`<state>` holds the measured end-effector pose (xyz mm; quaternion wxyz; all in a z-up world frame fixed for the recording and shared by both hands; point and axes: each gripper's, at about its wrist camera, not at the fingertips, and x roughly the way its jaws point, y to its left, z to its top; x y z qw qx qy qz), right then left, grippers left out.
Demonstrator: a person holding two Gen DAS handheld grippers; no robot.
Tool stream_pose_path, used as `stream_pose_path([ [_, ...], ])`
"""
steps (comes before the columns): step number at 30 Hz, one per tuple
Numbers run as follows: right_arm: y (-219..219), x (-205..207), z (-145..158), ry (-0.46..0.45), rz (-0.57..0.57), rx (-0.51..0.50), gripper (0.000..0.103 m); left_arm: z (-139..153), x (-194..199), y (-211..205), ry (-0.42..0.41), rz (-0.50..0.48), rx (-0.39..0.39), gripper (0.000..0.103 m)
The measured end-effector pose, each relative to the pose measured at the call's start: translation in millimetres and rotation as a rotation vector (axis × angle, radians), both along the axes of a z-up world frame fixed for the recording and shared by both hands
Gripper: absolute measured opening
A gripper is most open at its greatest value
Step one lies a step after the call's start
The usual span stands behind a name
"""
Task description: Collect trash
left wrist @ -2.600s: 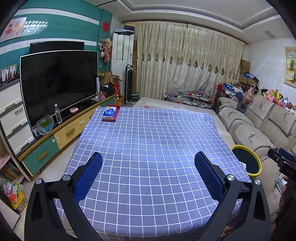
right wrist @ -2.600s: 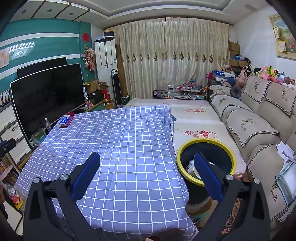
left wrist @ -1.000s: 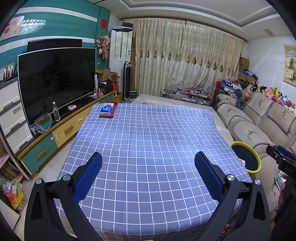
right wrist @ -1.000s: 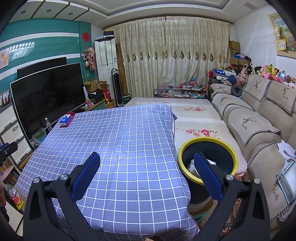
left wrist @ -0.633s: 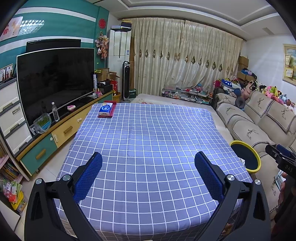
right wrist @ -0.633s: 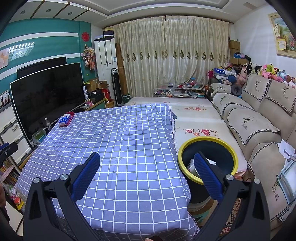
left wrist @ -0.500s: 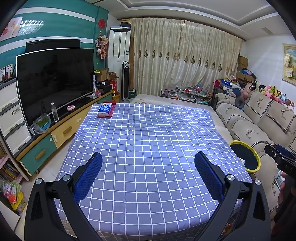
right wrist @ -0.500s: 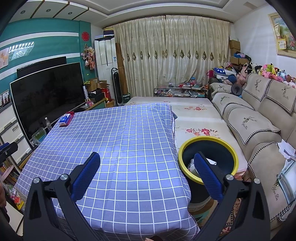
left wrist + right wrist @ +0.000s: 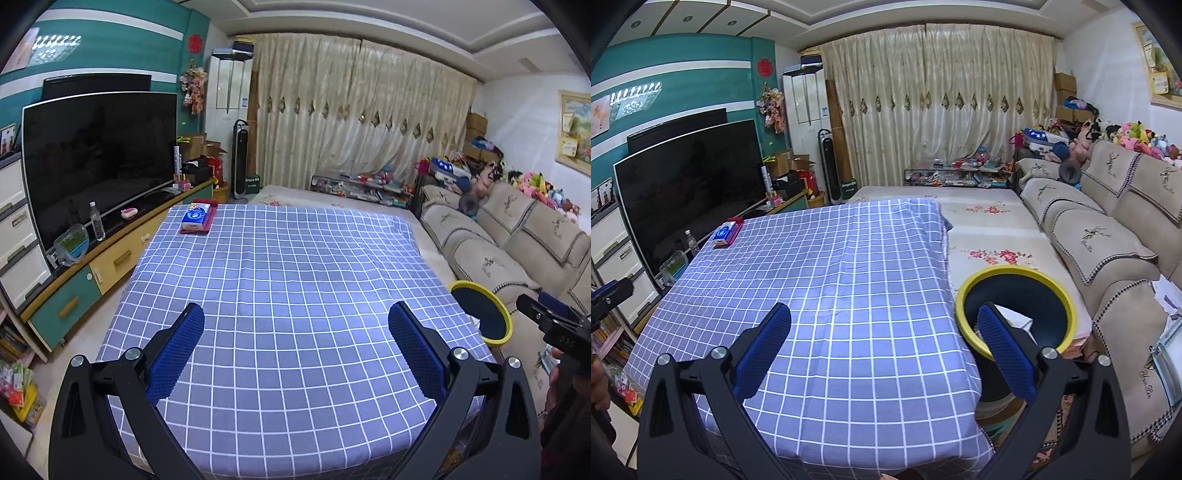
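Observation:
A dark bin with a yellow rim stands by the table's right side, white scraps showing inside; the left wrist view shows the bin at the right edge. My left gripper hangs open over the near part of the blue checked tablecloth, nothing between its fingers. My right gripper is open too, above the cloth's near right corner, its right finger overlapping the bin's rim. A blue tissue pack on a red tray lies at the far left corner of the table.
A TV on a low cabinet runs along the left. A beige sofa lines the right, with a floral-covered surface between it and the table. The other gripper and a hand show at the left wrist view's right edge.
The left gripper has drawn back slightly and tilted, so the table looks farther away. The right gripper has hardly moved. Both stay open and empty.

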<state>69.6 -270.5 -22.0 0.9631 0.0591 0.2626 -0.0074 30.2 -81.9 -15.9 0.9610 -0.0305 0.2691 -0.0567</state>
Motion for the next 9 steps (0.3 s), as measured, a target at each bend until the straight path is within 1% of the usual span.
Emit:
stream_pose_path([
  [3,2,17,0,0.006,0.029,0.011,0.097,-4,22,-2,0.024,0.014,0.038,0.098],
  [5,5,43,-1,0.031,0.066,0.022,0.097,-11,48,1,0.057,0.02,0.06,0.098],
  [6,6,55,-2,0.044,0.082,0.033,0.097,-18,68,2,0.081,0.033,0.093,0.098],
  [7,7,76,-5,0.072,0.098,0.049,0.097,-25,89,6,0.102,0.047,0.119,0.098],
  [8,10,98,-9,0.098,0.097,0.045,0.097,-31,104,10,0.116,0.055,0.127,0.098],
  [9,13,115,-12,0.114,0.098,0.038,0.097,-43,133,18,0.147,0.069,0.131,0.098],
])
